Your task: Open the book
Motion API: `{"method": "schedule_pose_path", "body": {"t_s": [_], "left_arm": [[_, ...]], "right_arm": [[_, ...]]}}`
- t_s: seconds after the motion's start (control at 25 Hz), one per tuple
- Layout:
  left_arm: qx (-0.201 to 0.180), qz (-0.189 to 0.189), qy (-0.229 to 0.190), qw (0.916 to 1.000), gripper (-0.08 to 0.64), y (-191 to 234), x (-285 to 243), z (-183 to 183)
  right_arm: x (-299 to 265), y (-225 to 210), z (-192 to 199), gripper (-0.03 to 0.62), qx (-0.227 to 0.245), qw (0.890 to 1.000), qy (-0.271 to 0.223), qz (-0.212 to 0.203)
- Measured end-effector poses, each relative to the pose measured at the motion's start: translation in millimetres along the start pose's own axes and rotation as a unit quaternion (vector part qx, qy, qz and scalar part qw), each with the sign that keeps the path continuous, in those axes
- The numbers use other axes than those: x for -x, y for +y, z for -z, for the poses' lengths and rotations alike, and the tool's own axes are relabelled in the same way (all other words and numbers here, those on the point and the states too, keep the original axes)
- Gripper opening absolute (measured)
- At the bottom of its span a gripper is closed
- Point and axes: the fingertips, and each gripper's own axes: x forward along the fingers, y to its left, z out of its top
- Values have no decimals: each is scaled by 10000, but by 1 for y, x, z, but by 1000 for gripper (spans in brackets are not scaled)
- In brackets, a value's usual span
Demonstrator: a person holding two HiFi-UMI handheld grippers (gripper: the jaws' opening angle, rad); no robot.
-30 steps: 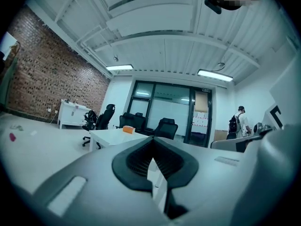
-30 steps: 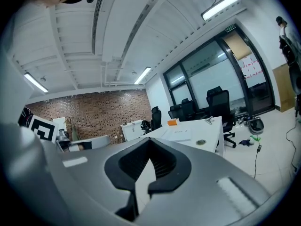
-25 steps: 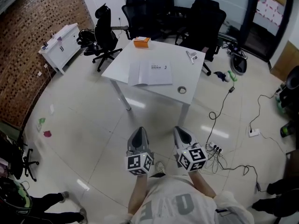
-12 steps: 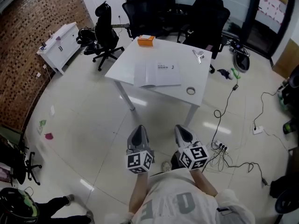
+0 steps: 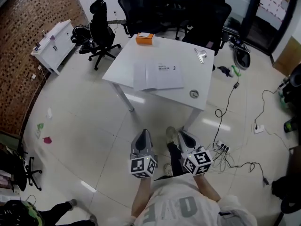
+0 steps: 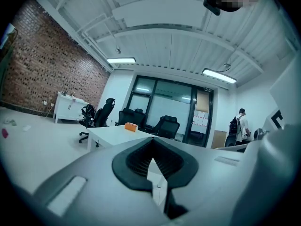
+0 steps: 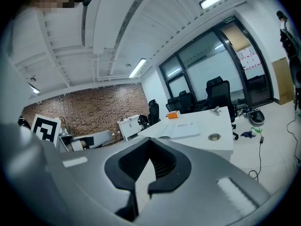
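A white book (image 5: pixel 158 76) with a few lines of small print lies flat on the white table (image 5: pixel 127 60), far ahead of both grippers. The right gripper view shows the book (image 7: pixel 182 129) in the distance. My left gripper (image 5: pixel 142 135) and right gripper (image 5: pixel 184 135) hang side by side over the floor, well short of the table. Both are shut with nothing between their jaws, as the left gripper view (image 6: pixel 151 160) and the right gripper view (image 7: pixel 149 161) show. The person's shoe (image 5: pixel 171 135) sits between the two grippers.
On the table are an orange box (image 5: pixel 145 39), a tape roll (image 5: pixel 194 94) and a small metal tool (image 5: pixel 201 54). Black office chairs (image 5: pixel 101 32) stand behind and left of it. A white cabinet (image 5: pixel 51 44) lines the brick wall. Cables (image 5: pixel 225 149) lie on the floor to the right.
The person has walked toward the table, so it looks nearer. Both grippers have moved forward and slightly down, still shut. A shoe has stepped into view between them.
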Motion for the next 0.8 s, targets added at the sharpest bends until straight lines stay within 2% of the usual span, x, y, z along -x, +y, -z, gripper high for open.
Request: {"method": "schedule_pose_path", "body": {"t_s": [0.32, 0.44, 0.56, 0.64, 0.8], "left_arm": [[111, -224, -18, 9997, 20, 35, -59, -5], [-9, -185, -42, 9998, 18, 47, -107, -9], [-254, 27, 74, 9996, 18, 47, -167, -12], [-443, 160, -75, 9989, 18, 43, -206, -28], [-641, 304, -553, 9959, 18, 43, -269, -65]], "right_arm": [[-70, -22, -17, 3, -72, 9998, 65, -185], [-105, -47, -30, 3, -132, 9998, -28, -135], [-138, -83, -43, 3, -413, 9991, -7, -63], [-159, -108, -65, 3, -499, 9987, -92, -7], [-199, -147, -106, 3, -303, 9991, -277, 142]]}}
